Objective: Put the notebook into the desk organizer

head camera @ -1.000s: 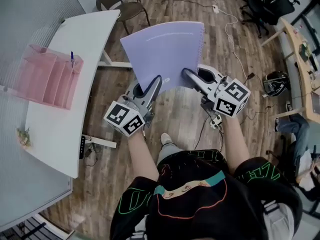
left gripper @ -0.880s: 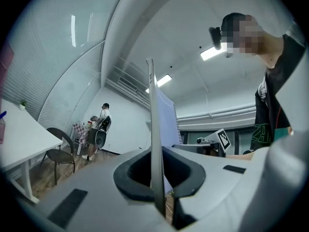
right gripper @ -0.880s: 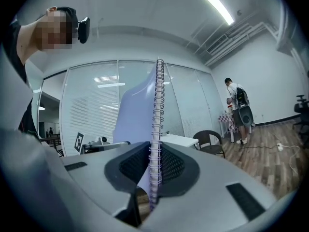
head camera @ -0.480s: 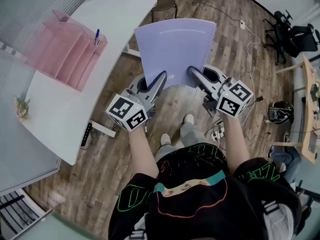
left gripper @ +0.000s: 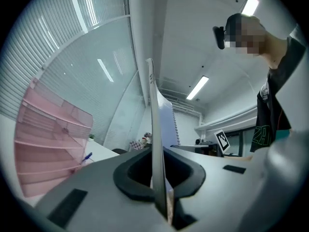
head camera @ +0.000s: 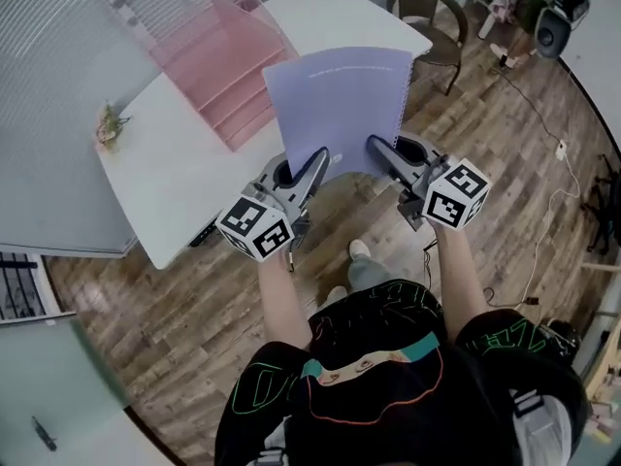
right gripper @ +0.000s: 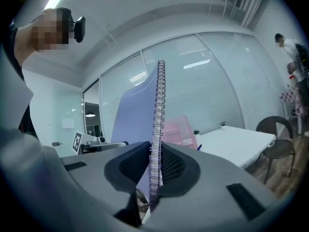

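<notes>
Right now, a thin lilac spiral notebook (head camera: 340,105) is held up in the air by both grippers, in front of the person's body. It is stood on its short bottom edge, so its long side points up and away from the grippers. Its wire spiral runs up the right edge. The left gripper (head camera: 315,160) is closed tight on the plain left edge near the bottom corner, with the thin sheet pinched between its jaws. The right gripper (head camera: 378,149) is closed on the spiral edge near the other bottom corner, with the wire coils pressed between its jaws.

A pink see-through plastic desk organizer (head camera: 218,61) with stepped slots is seen on a white curved table (head camera: 175,187), past the notebook and a little to the left. From above, the notebook's left part is seen over the table's near edge. A blue pen (left gripper: 87,157) is seen at the organizer's side. A small green plant (head camera: 110,121) is set at the table's left end. A dark round chair (head camera: 432,13) is placed behind the table, on the brown wooden floor (head camera: 505,153).
</notes>
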`<move>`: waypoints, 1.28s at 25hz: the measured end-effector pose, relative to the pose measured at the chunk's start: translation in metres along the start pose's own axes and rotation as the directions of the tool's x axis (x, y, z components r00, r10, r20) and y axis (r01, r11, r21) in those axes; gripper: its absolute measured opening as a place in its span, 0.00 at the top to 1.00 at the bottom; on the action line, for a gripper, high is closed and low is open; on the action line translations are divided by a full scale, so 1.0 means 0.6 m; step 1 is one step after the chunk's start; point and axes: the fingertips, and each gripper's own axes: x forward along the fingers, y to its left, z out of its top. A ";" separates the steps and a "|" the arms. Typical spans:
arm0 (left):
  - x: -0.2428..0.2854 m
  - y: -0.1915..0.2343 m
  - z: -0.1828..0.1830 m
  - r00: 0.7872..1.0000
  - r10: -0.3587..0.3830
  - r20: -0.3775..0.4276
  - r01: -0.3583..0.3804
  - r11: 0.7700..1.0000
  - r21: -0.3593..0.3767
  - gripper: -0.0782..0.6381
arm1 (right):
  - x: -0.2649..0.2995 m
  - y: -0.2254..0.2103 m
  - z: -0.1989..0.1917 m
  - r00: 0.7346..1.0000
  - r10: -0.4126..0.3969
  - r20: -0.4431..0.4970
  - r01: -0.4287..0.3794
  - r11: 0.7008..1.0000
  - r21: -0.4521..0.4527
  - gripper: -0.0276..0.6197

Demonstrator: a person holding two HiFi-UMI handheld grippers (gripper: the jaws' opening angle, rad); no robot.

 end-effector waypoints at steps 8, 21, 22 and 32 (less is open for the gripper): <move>-0.033 0.096 0.048 0.960 0.277 0.038 -0.279 0.959 0.056 0.85 | 0.151 -0.015 0.016 0.957 0.289 -0.020 -0.287 0.957 0.044 0.87; -0.089 0.172 0.105 0.874 0.481 0.073 -0.486 0.867 0.108 0.85 | 0.281 0.014 0.031 0.875 0.482 -0.041 -0.481 0.876 0.036 0.87; -0.090 0.175 0.120 0.870 0.487 0.077 -0.493 0.861 0.124 0.85 | 0.289 0.018 0.043 0.875 0.483 -0.034 -0.482 0.876 0.024 0.87; -0.072 0.248 0.215 0.857 0.506 0.104 -0.513 0.857 0.059 0.85 | 0.376 0.008 0.135 0.893 0.444 -0.075 -0.450 0.889 -0.091 0.86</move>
